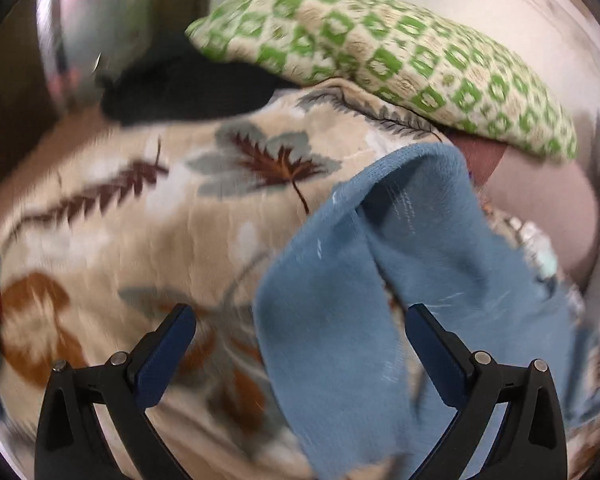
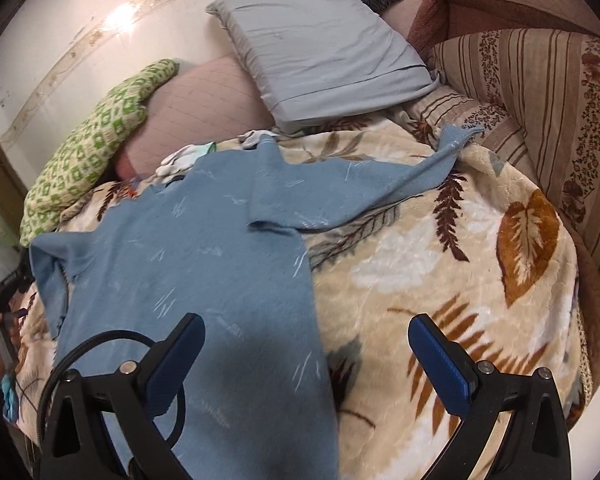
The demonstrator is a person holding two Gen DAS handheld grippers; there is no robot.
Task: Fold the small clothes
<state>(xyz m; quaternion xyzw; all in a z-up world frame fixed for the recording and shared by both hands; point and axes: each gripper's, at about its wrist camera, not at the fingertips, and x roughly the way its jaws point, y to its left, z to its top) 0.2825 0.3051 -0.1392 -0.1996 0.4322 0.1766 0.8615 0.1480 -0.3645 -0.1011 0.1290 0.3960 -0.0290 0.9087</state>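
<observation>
My right hand-held gripper (image 2: 306, 336) hovers with its jaws spread wide and nothing between them, above the lower hem of the blue sweater (image 2: 204, 248). The sweater lies spread on the leaf-patterned blanket (image 2: 460, 264) that covers the bed. One sleeve (image 2: 380, 176) stretches toward 1 o'clock, its cuff reaching the striped cushion (image 2: 540, 92); the other sleeve hangs crumpled at 9 o'clock. Beyond the collar, at 12 o'clock, a grey pillow (image 2: 320, 48) leans on the wall, and a green-checked cushion (image 2: 96, 144) sits at 10 o'clock. Some small white cloth (image 2: 180, 158) peeks out just past the neckline.

My left hand-held gripper (image 1: 300, 326) is also wide open and grips nothing. In its blurred view the blue sweater (image 1: 360, 280) rises in a fold from 5 o'clock toward the centre, with part of the fabric lying between the fingers near the right one; whether it touches that finger I cannot tell. The green-checked cushion (image 1: 380, 52) lies at 1 o'clock, a black item (image 1: 180, 84) at 11 o'clock, both at the far edge of the leaf-patterned blanket (image 1: 140, 208).
</observation>
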